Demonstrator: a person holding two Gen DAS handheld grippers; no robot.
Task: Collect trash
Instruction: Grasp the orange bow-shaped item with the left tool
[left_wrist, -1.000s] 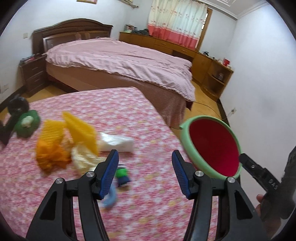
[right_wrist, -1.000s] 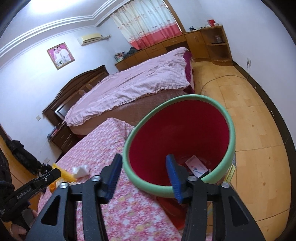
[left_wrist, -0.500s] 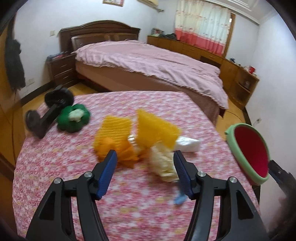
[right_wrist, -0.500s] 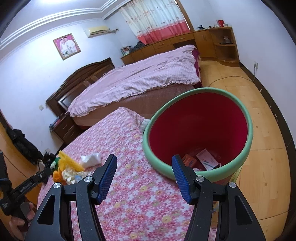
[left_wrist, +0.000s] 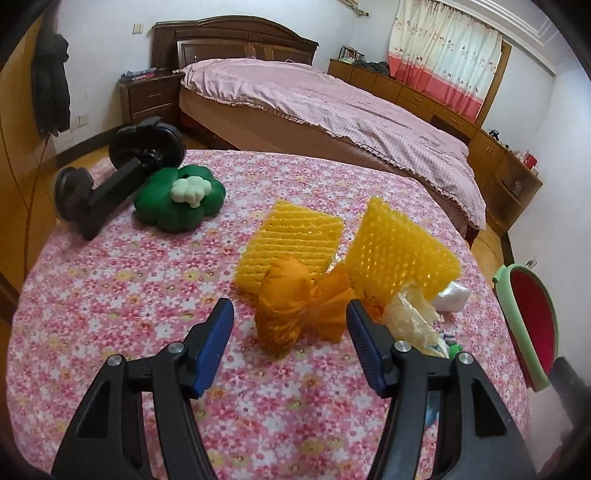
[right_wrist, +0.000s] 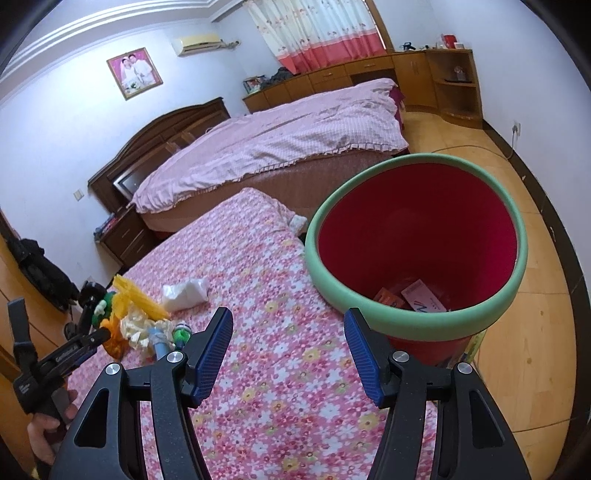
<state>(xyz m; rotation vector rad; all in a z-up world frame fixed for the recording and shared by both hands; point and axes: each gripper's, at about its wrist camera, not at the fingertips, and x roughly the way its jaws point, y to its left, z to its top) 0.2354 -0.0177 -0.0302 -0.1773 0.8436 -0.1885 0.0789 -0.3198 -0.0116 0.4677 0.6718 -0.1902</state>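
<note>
Trash lies heaped at the middle of a table draped in a pink floral cloth: a crumpled orange wrapper, two yellow foam fruit nets standing behind it at 12 and 1 o'clock, a pale crinkled plastic scrap touching the wrapper's right side, and a white tissue wad just beyond the scrap at 3 o'clock. The left gripper hovers low over the cloth with its blue-padded jaws spread wide, the orange wrapper sitting in line with the gap between them and untouched. At 10 o'clock from the heap rest a green clover-shaped object with a white top and, touching its left side, a black stand with a round head lying on its side. The red trash bin with a pale green rim stands off the table's edge (cards and wrappers show at its bottom), at 3 o'clock in the left view. The right gripper is held above the cloth near the bin, its jaws likewise wide apart and gripping nothing; the bin rim lies just beyond its right finger. In that view the heap sits at 9 o'clock, with the left gripper reaching in beside it. A bed with a pink quilt fills the background.
</note>
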